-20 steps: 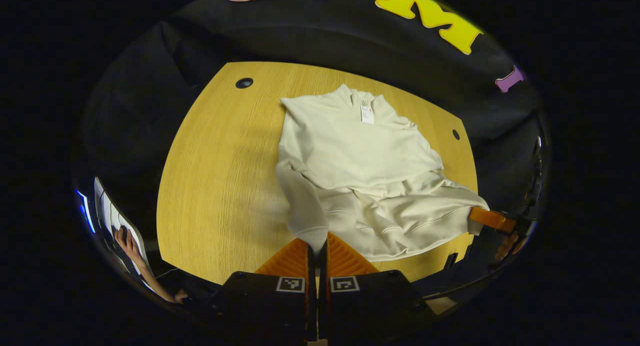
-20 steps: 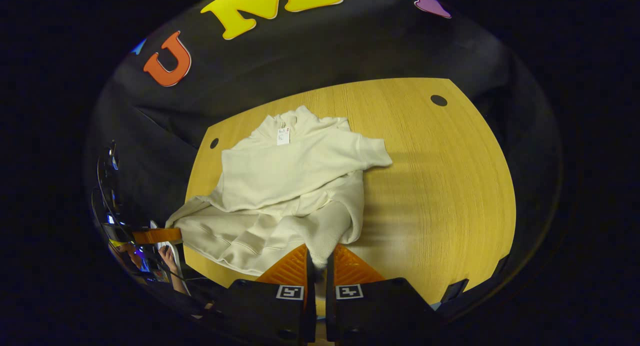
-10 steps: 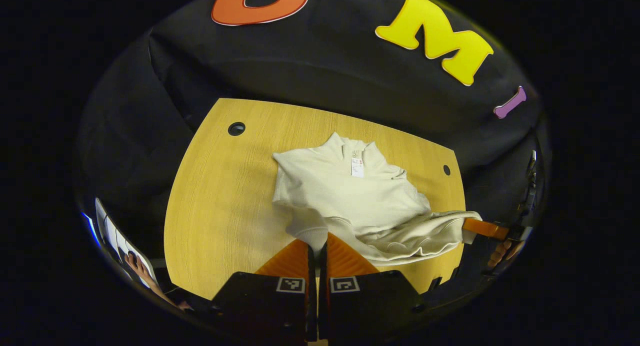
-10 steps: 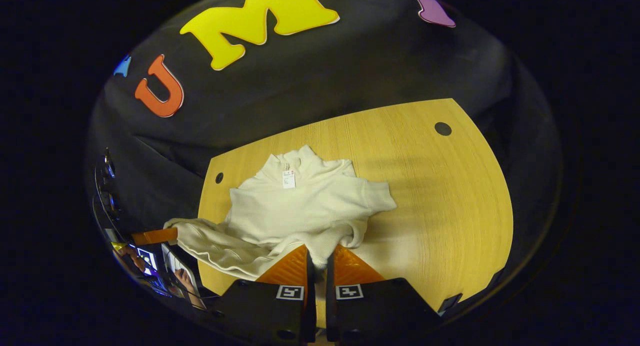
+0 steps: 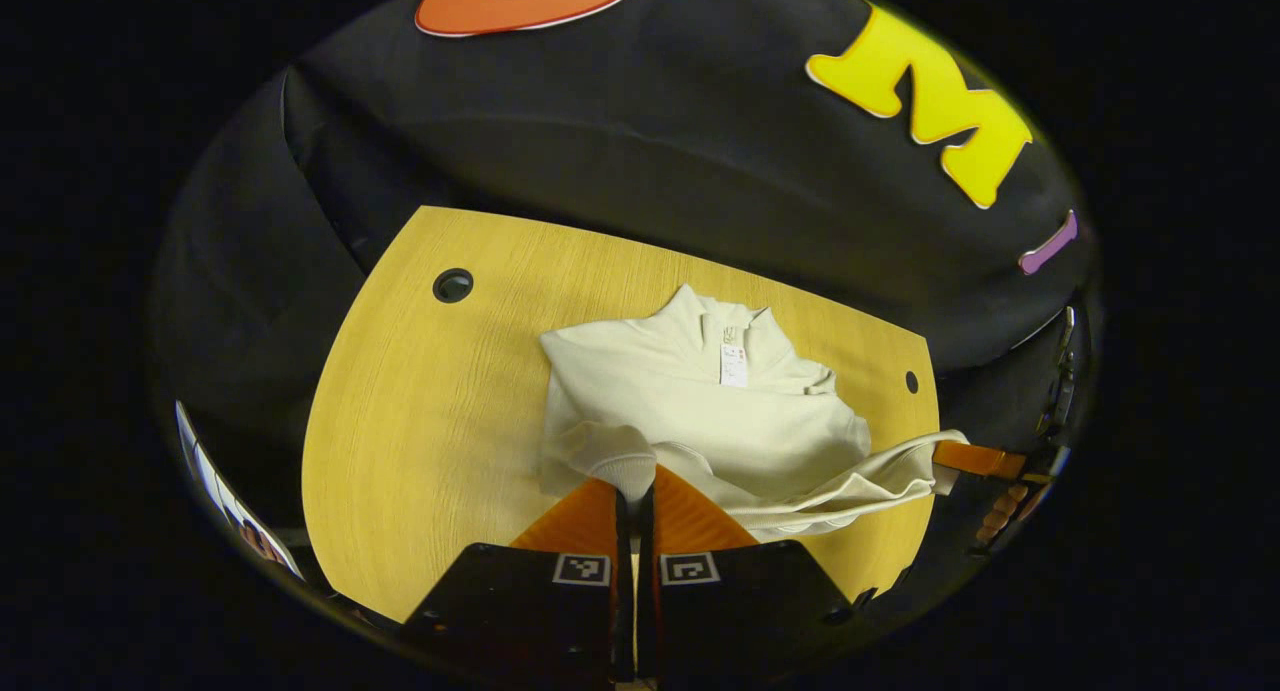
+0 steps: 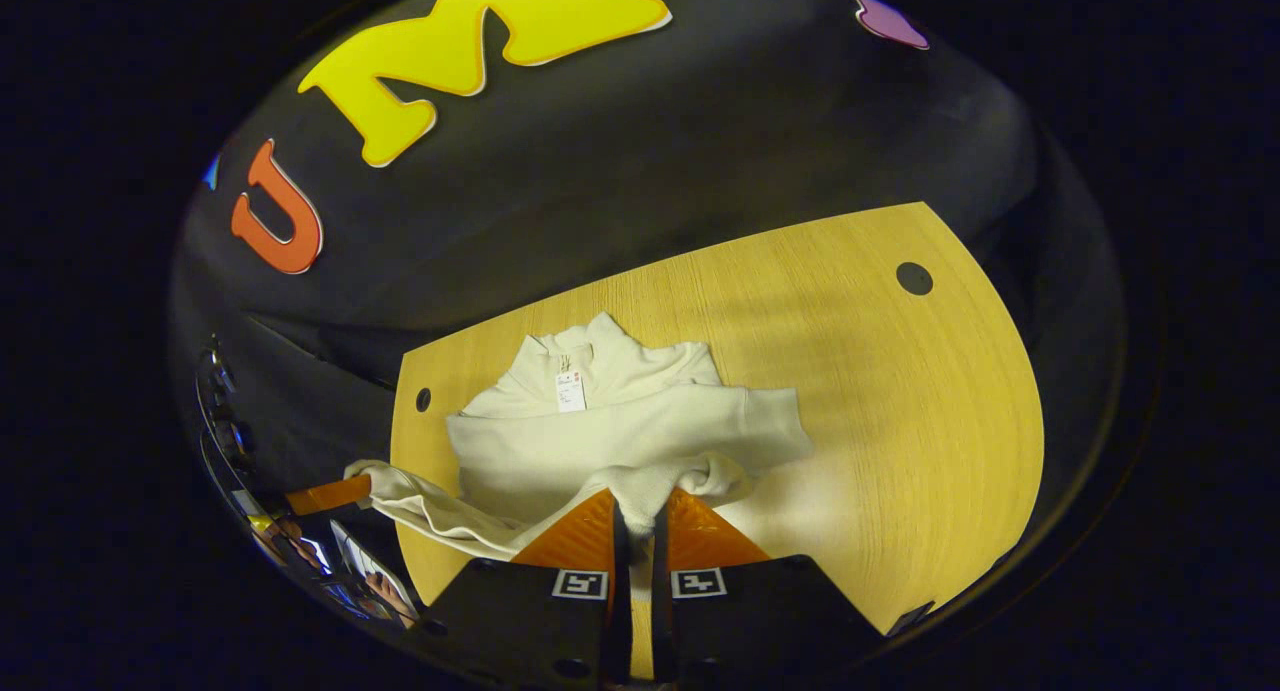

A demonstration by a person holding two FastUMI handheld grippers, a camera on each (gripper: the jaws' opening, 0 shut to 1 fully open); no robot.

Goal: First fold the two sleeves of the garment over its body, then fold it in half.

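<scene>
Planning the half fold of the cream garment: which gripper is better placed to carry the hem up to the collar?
Neither alone, probably: left gripper and right gripper each clamp a hem corner of the garment, so both should travel together toward the collar.

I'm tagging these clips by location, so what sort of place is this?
Likely a recording booth, not a home: a bare wooden table stands against a black cloth wall, holding just a cream sweatshirt with its tag on, gripped by the left gripper and right gripper.

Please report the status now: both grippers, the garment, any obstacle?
Left gripper and right gripper shut on garment hem, lifted over its body. Sleeves folded. Table unobstructed.
</scene>
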